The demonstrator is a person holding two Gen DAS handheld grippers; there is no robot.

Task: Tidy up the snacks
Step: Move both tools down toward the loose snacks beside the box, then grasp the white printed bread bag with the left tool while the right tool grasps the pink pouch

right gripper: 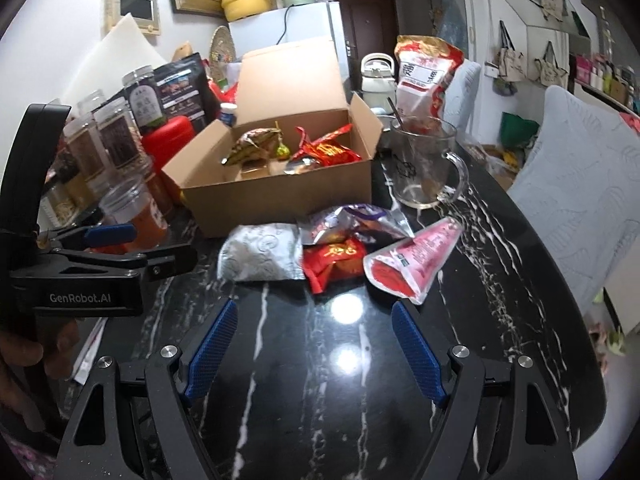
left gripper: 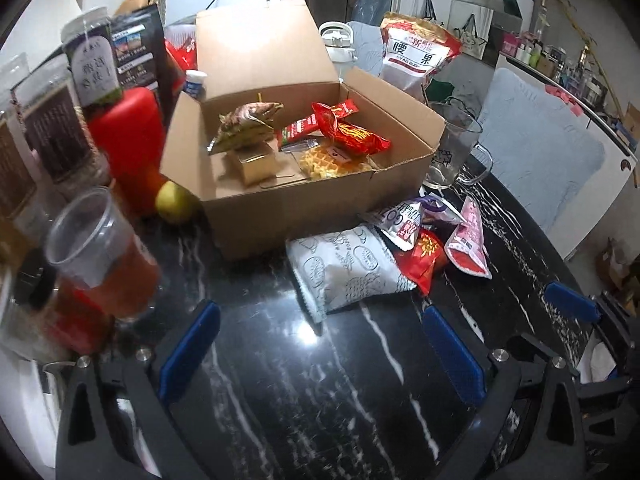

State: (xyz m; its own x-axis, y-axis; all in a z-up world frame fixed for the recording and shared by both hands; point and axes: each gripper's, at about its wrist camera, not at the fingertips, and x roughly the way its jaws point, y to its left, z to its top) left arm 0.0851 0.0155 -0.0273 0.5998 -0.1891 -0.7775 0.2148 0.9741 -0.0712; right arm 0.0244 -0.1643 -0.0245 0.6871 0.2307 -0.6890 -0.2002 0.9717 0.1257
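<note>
The left gripper [left gripper: 320, 344] points forward and downward, its 2 blue-padded fingers [left gripper: 188, 350] spread wide with nothing between them. In the right wrist view the same tool shows side-on at the left edge, black-bodied, its blue pad tips level and close over one another from that angle, and the left hand [right gripper: 24, 360] wraps its handle from below, fingers curled. The right gripper [right gripper: 314, 344] also tilts downward, its 2 blue pads [right gripper: 418, 354] standing well apart and empty. In the left wrist view its blue fingertip and black frame appear at the right edge.
</note>
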